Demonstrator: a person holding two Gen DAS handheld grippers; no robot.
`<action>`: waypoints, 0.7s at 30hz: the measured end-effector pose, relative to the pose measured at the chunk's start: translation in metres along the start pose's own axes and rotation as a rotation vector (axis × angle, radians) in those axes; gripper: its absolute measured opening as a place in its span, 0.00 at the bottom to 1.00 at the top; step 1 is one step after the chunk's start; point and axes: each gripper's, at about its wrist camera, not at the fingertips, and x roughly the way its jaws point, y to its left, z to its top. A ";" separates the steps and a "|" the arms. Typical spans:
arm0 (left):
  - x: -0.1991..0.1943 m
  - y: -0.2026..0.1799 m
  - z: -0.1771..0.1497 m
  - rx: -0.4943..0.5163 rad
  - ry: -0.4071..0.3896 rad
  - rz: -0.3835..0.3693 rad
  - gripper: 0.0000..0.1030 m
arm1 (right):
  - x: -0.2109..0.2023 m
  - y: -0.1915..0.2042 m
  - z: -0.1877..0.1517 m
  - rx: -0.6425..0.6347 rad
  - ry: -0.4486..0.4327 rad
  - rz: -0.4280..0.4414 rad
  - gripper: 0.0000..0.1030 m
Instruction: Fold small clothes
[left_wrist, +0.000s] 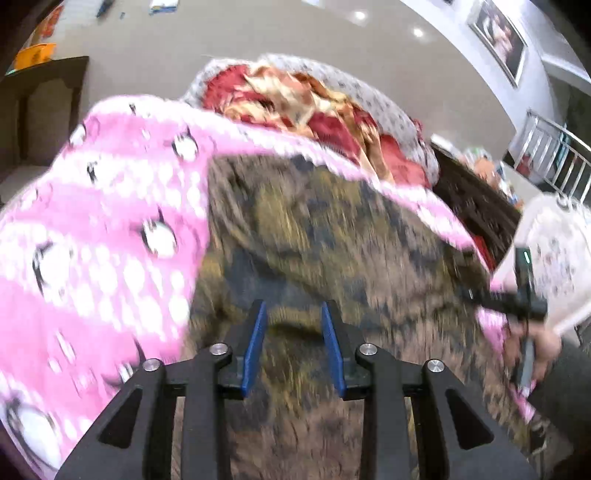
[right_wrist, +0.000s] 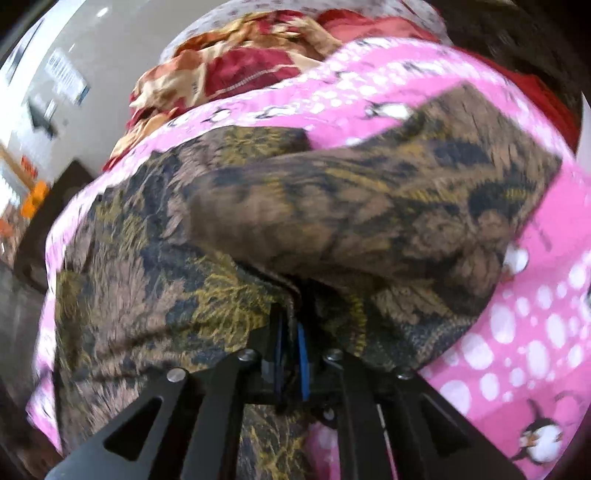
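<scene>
Right now the brown patterned garment (right_wrist: 207, 258) lies on the pink penguin blanket (left_wrist: 92, 221) over the bed, one flap doubled across itself. The right tongs (right_wrist: 291, 332) sit nearly closed, pinching its folded edge, while the left tongs (left_wrist: 293, 328) stand a little apart with cloth between the pads, not visibly pressing. If the right tongs let go unevenly, I'd guess that flap could slide back and spoil the fold.

This looks like a home, probably a bedroom or living room, though blur makes details uncertain. A pink penguin-print bedsheet (left_wrist: 110, 229) covers the surface, with a red floral quilt (left_wrist: 314, 107) heaped behind. A framed picture (left_wrist: 500, 38) hangs on the wall near a metal railing (left_wrist: 550, 162) and dark wooden furniture (left_wrist: 44, 107).
</scene>
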 end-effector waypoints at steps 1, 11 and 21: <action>0.005 0.000 0.010 -0.007 0.006 0.001 0.10 | -0.009 0.006 -0.001 -0.040 -0.017 -0.024 0.14; 0.098 0.020 0.029 0.056 0.111 0.262 0.06 | -0.015 0.036 -0.012 -0.158 -0.057 0.046 0.26; 0.085 0.021 0.070 -0.053 0.010 0.190 0.05 | -0.001 0.042 0.023 -0.102 -0.098 0.004 0.19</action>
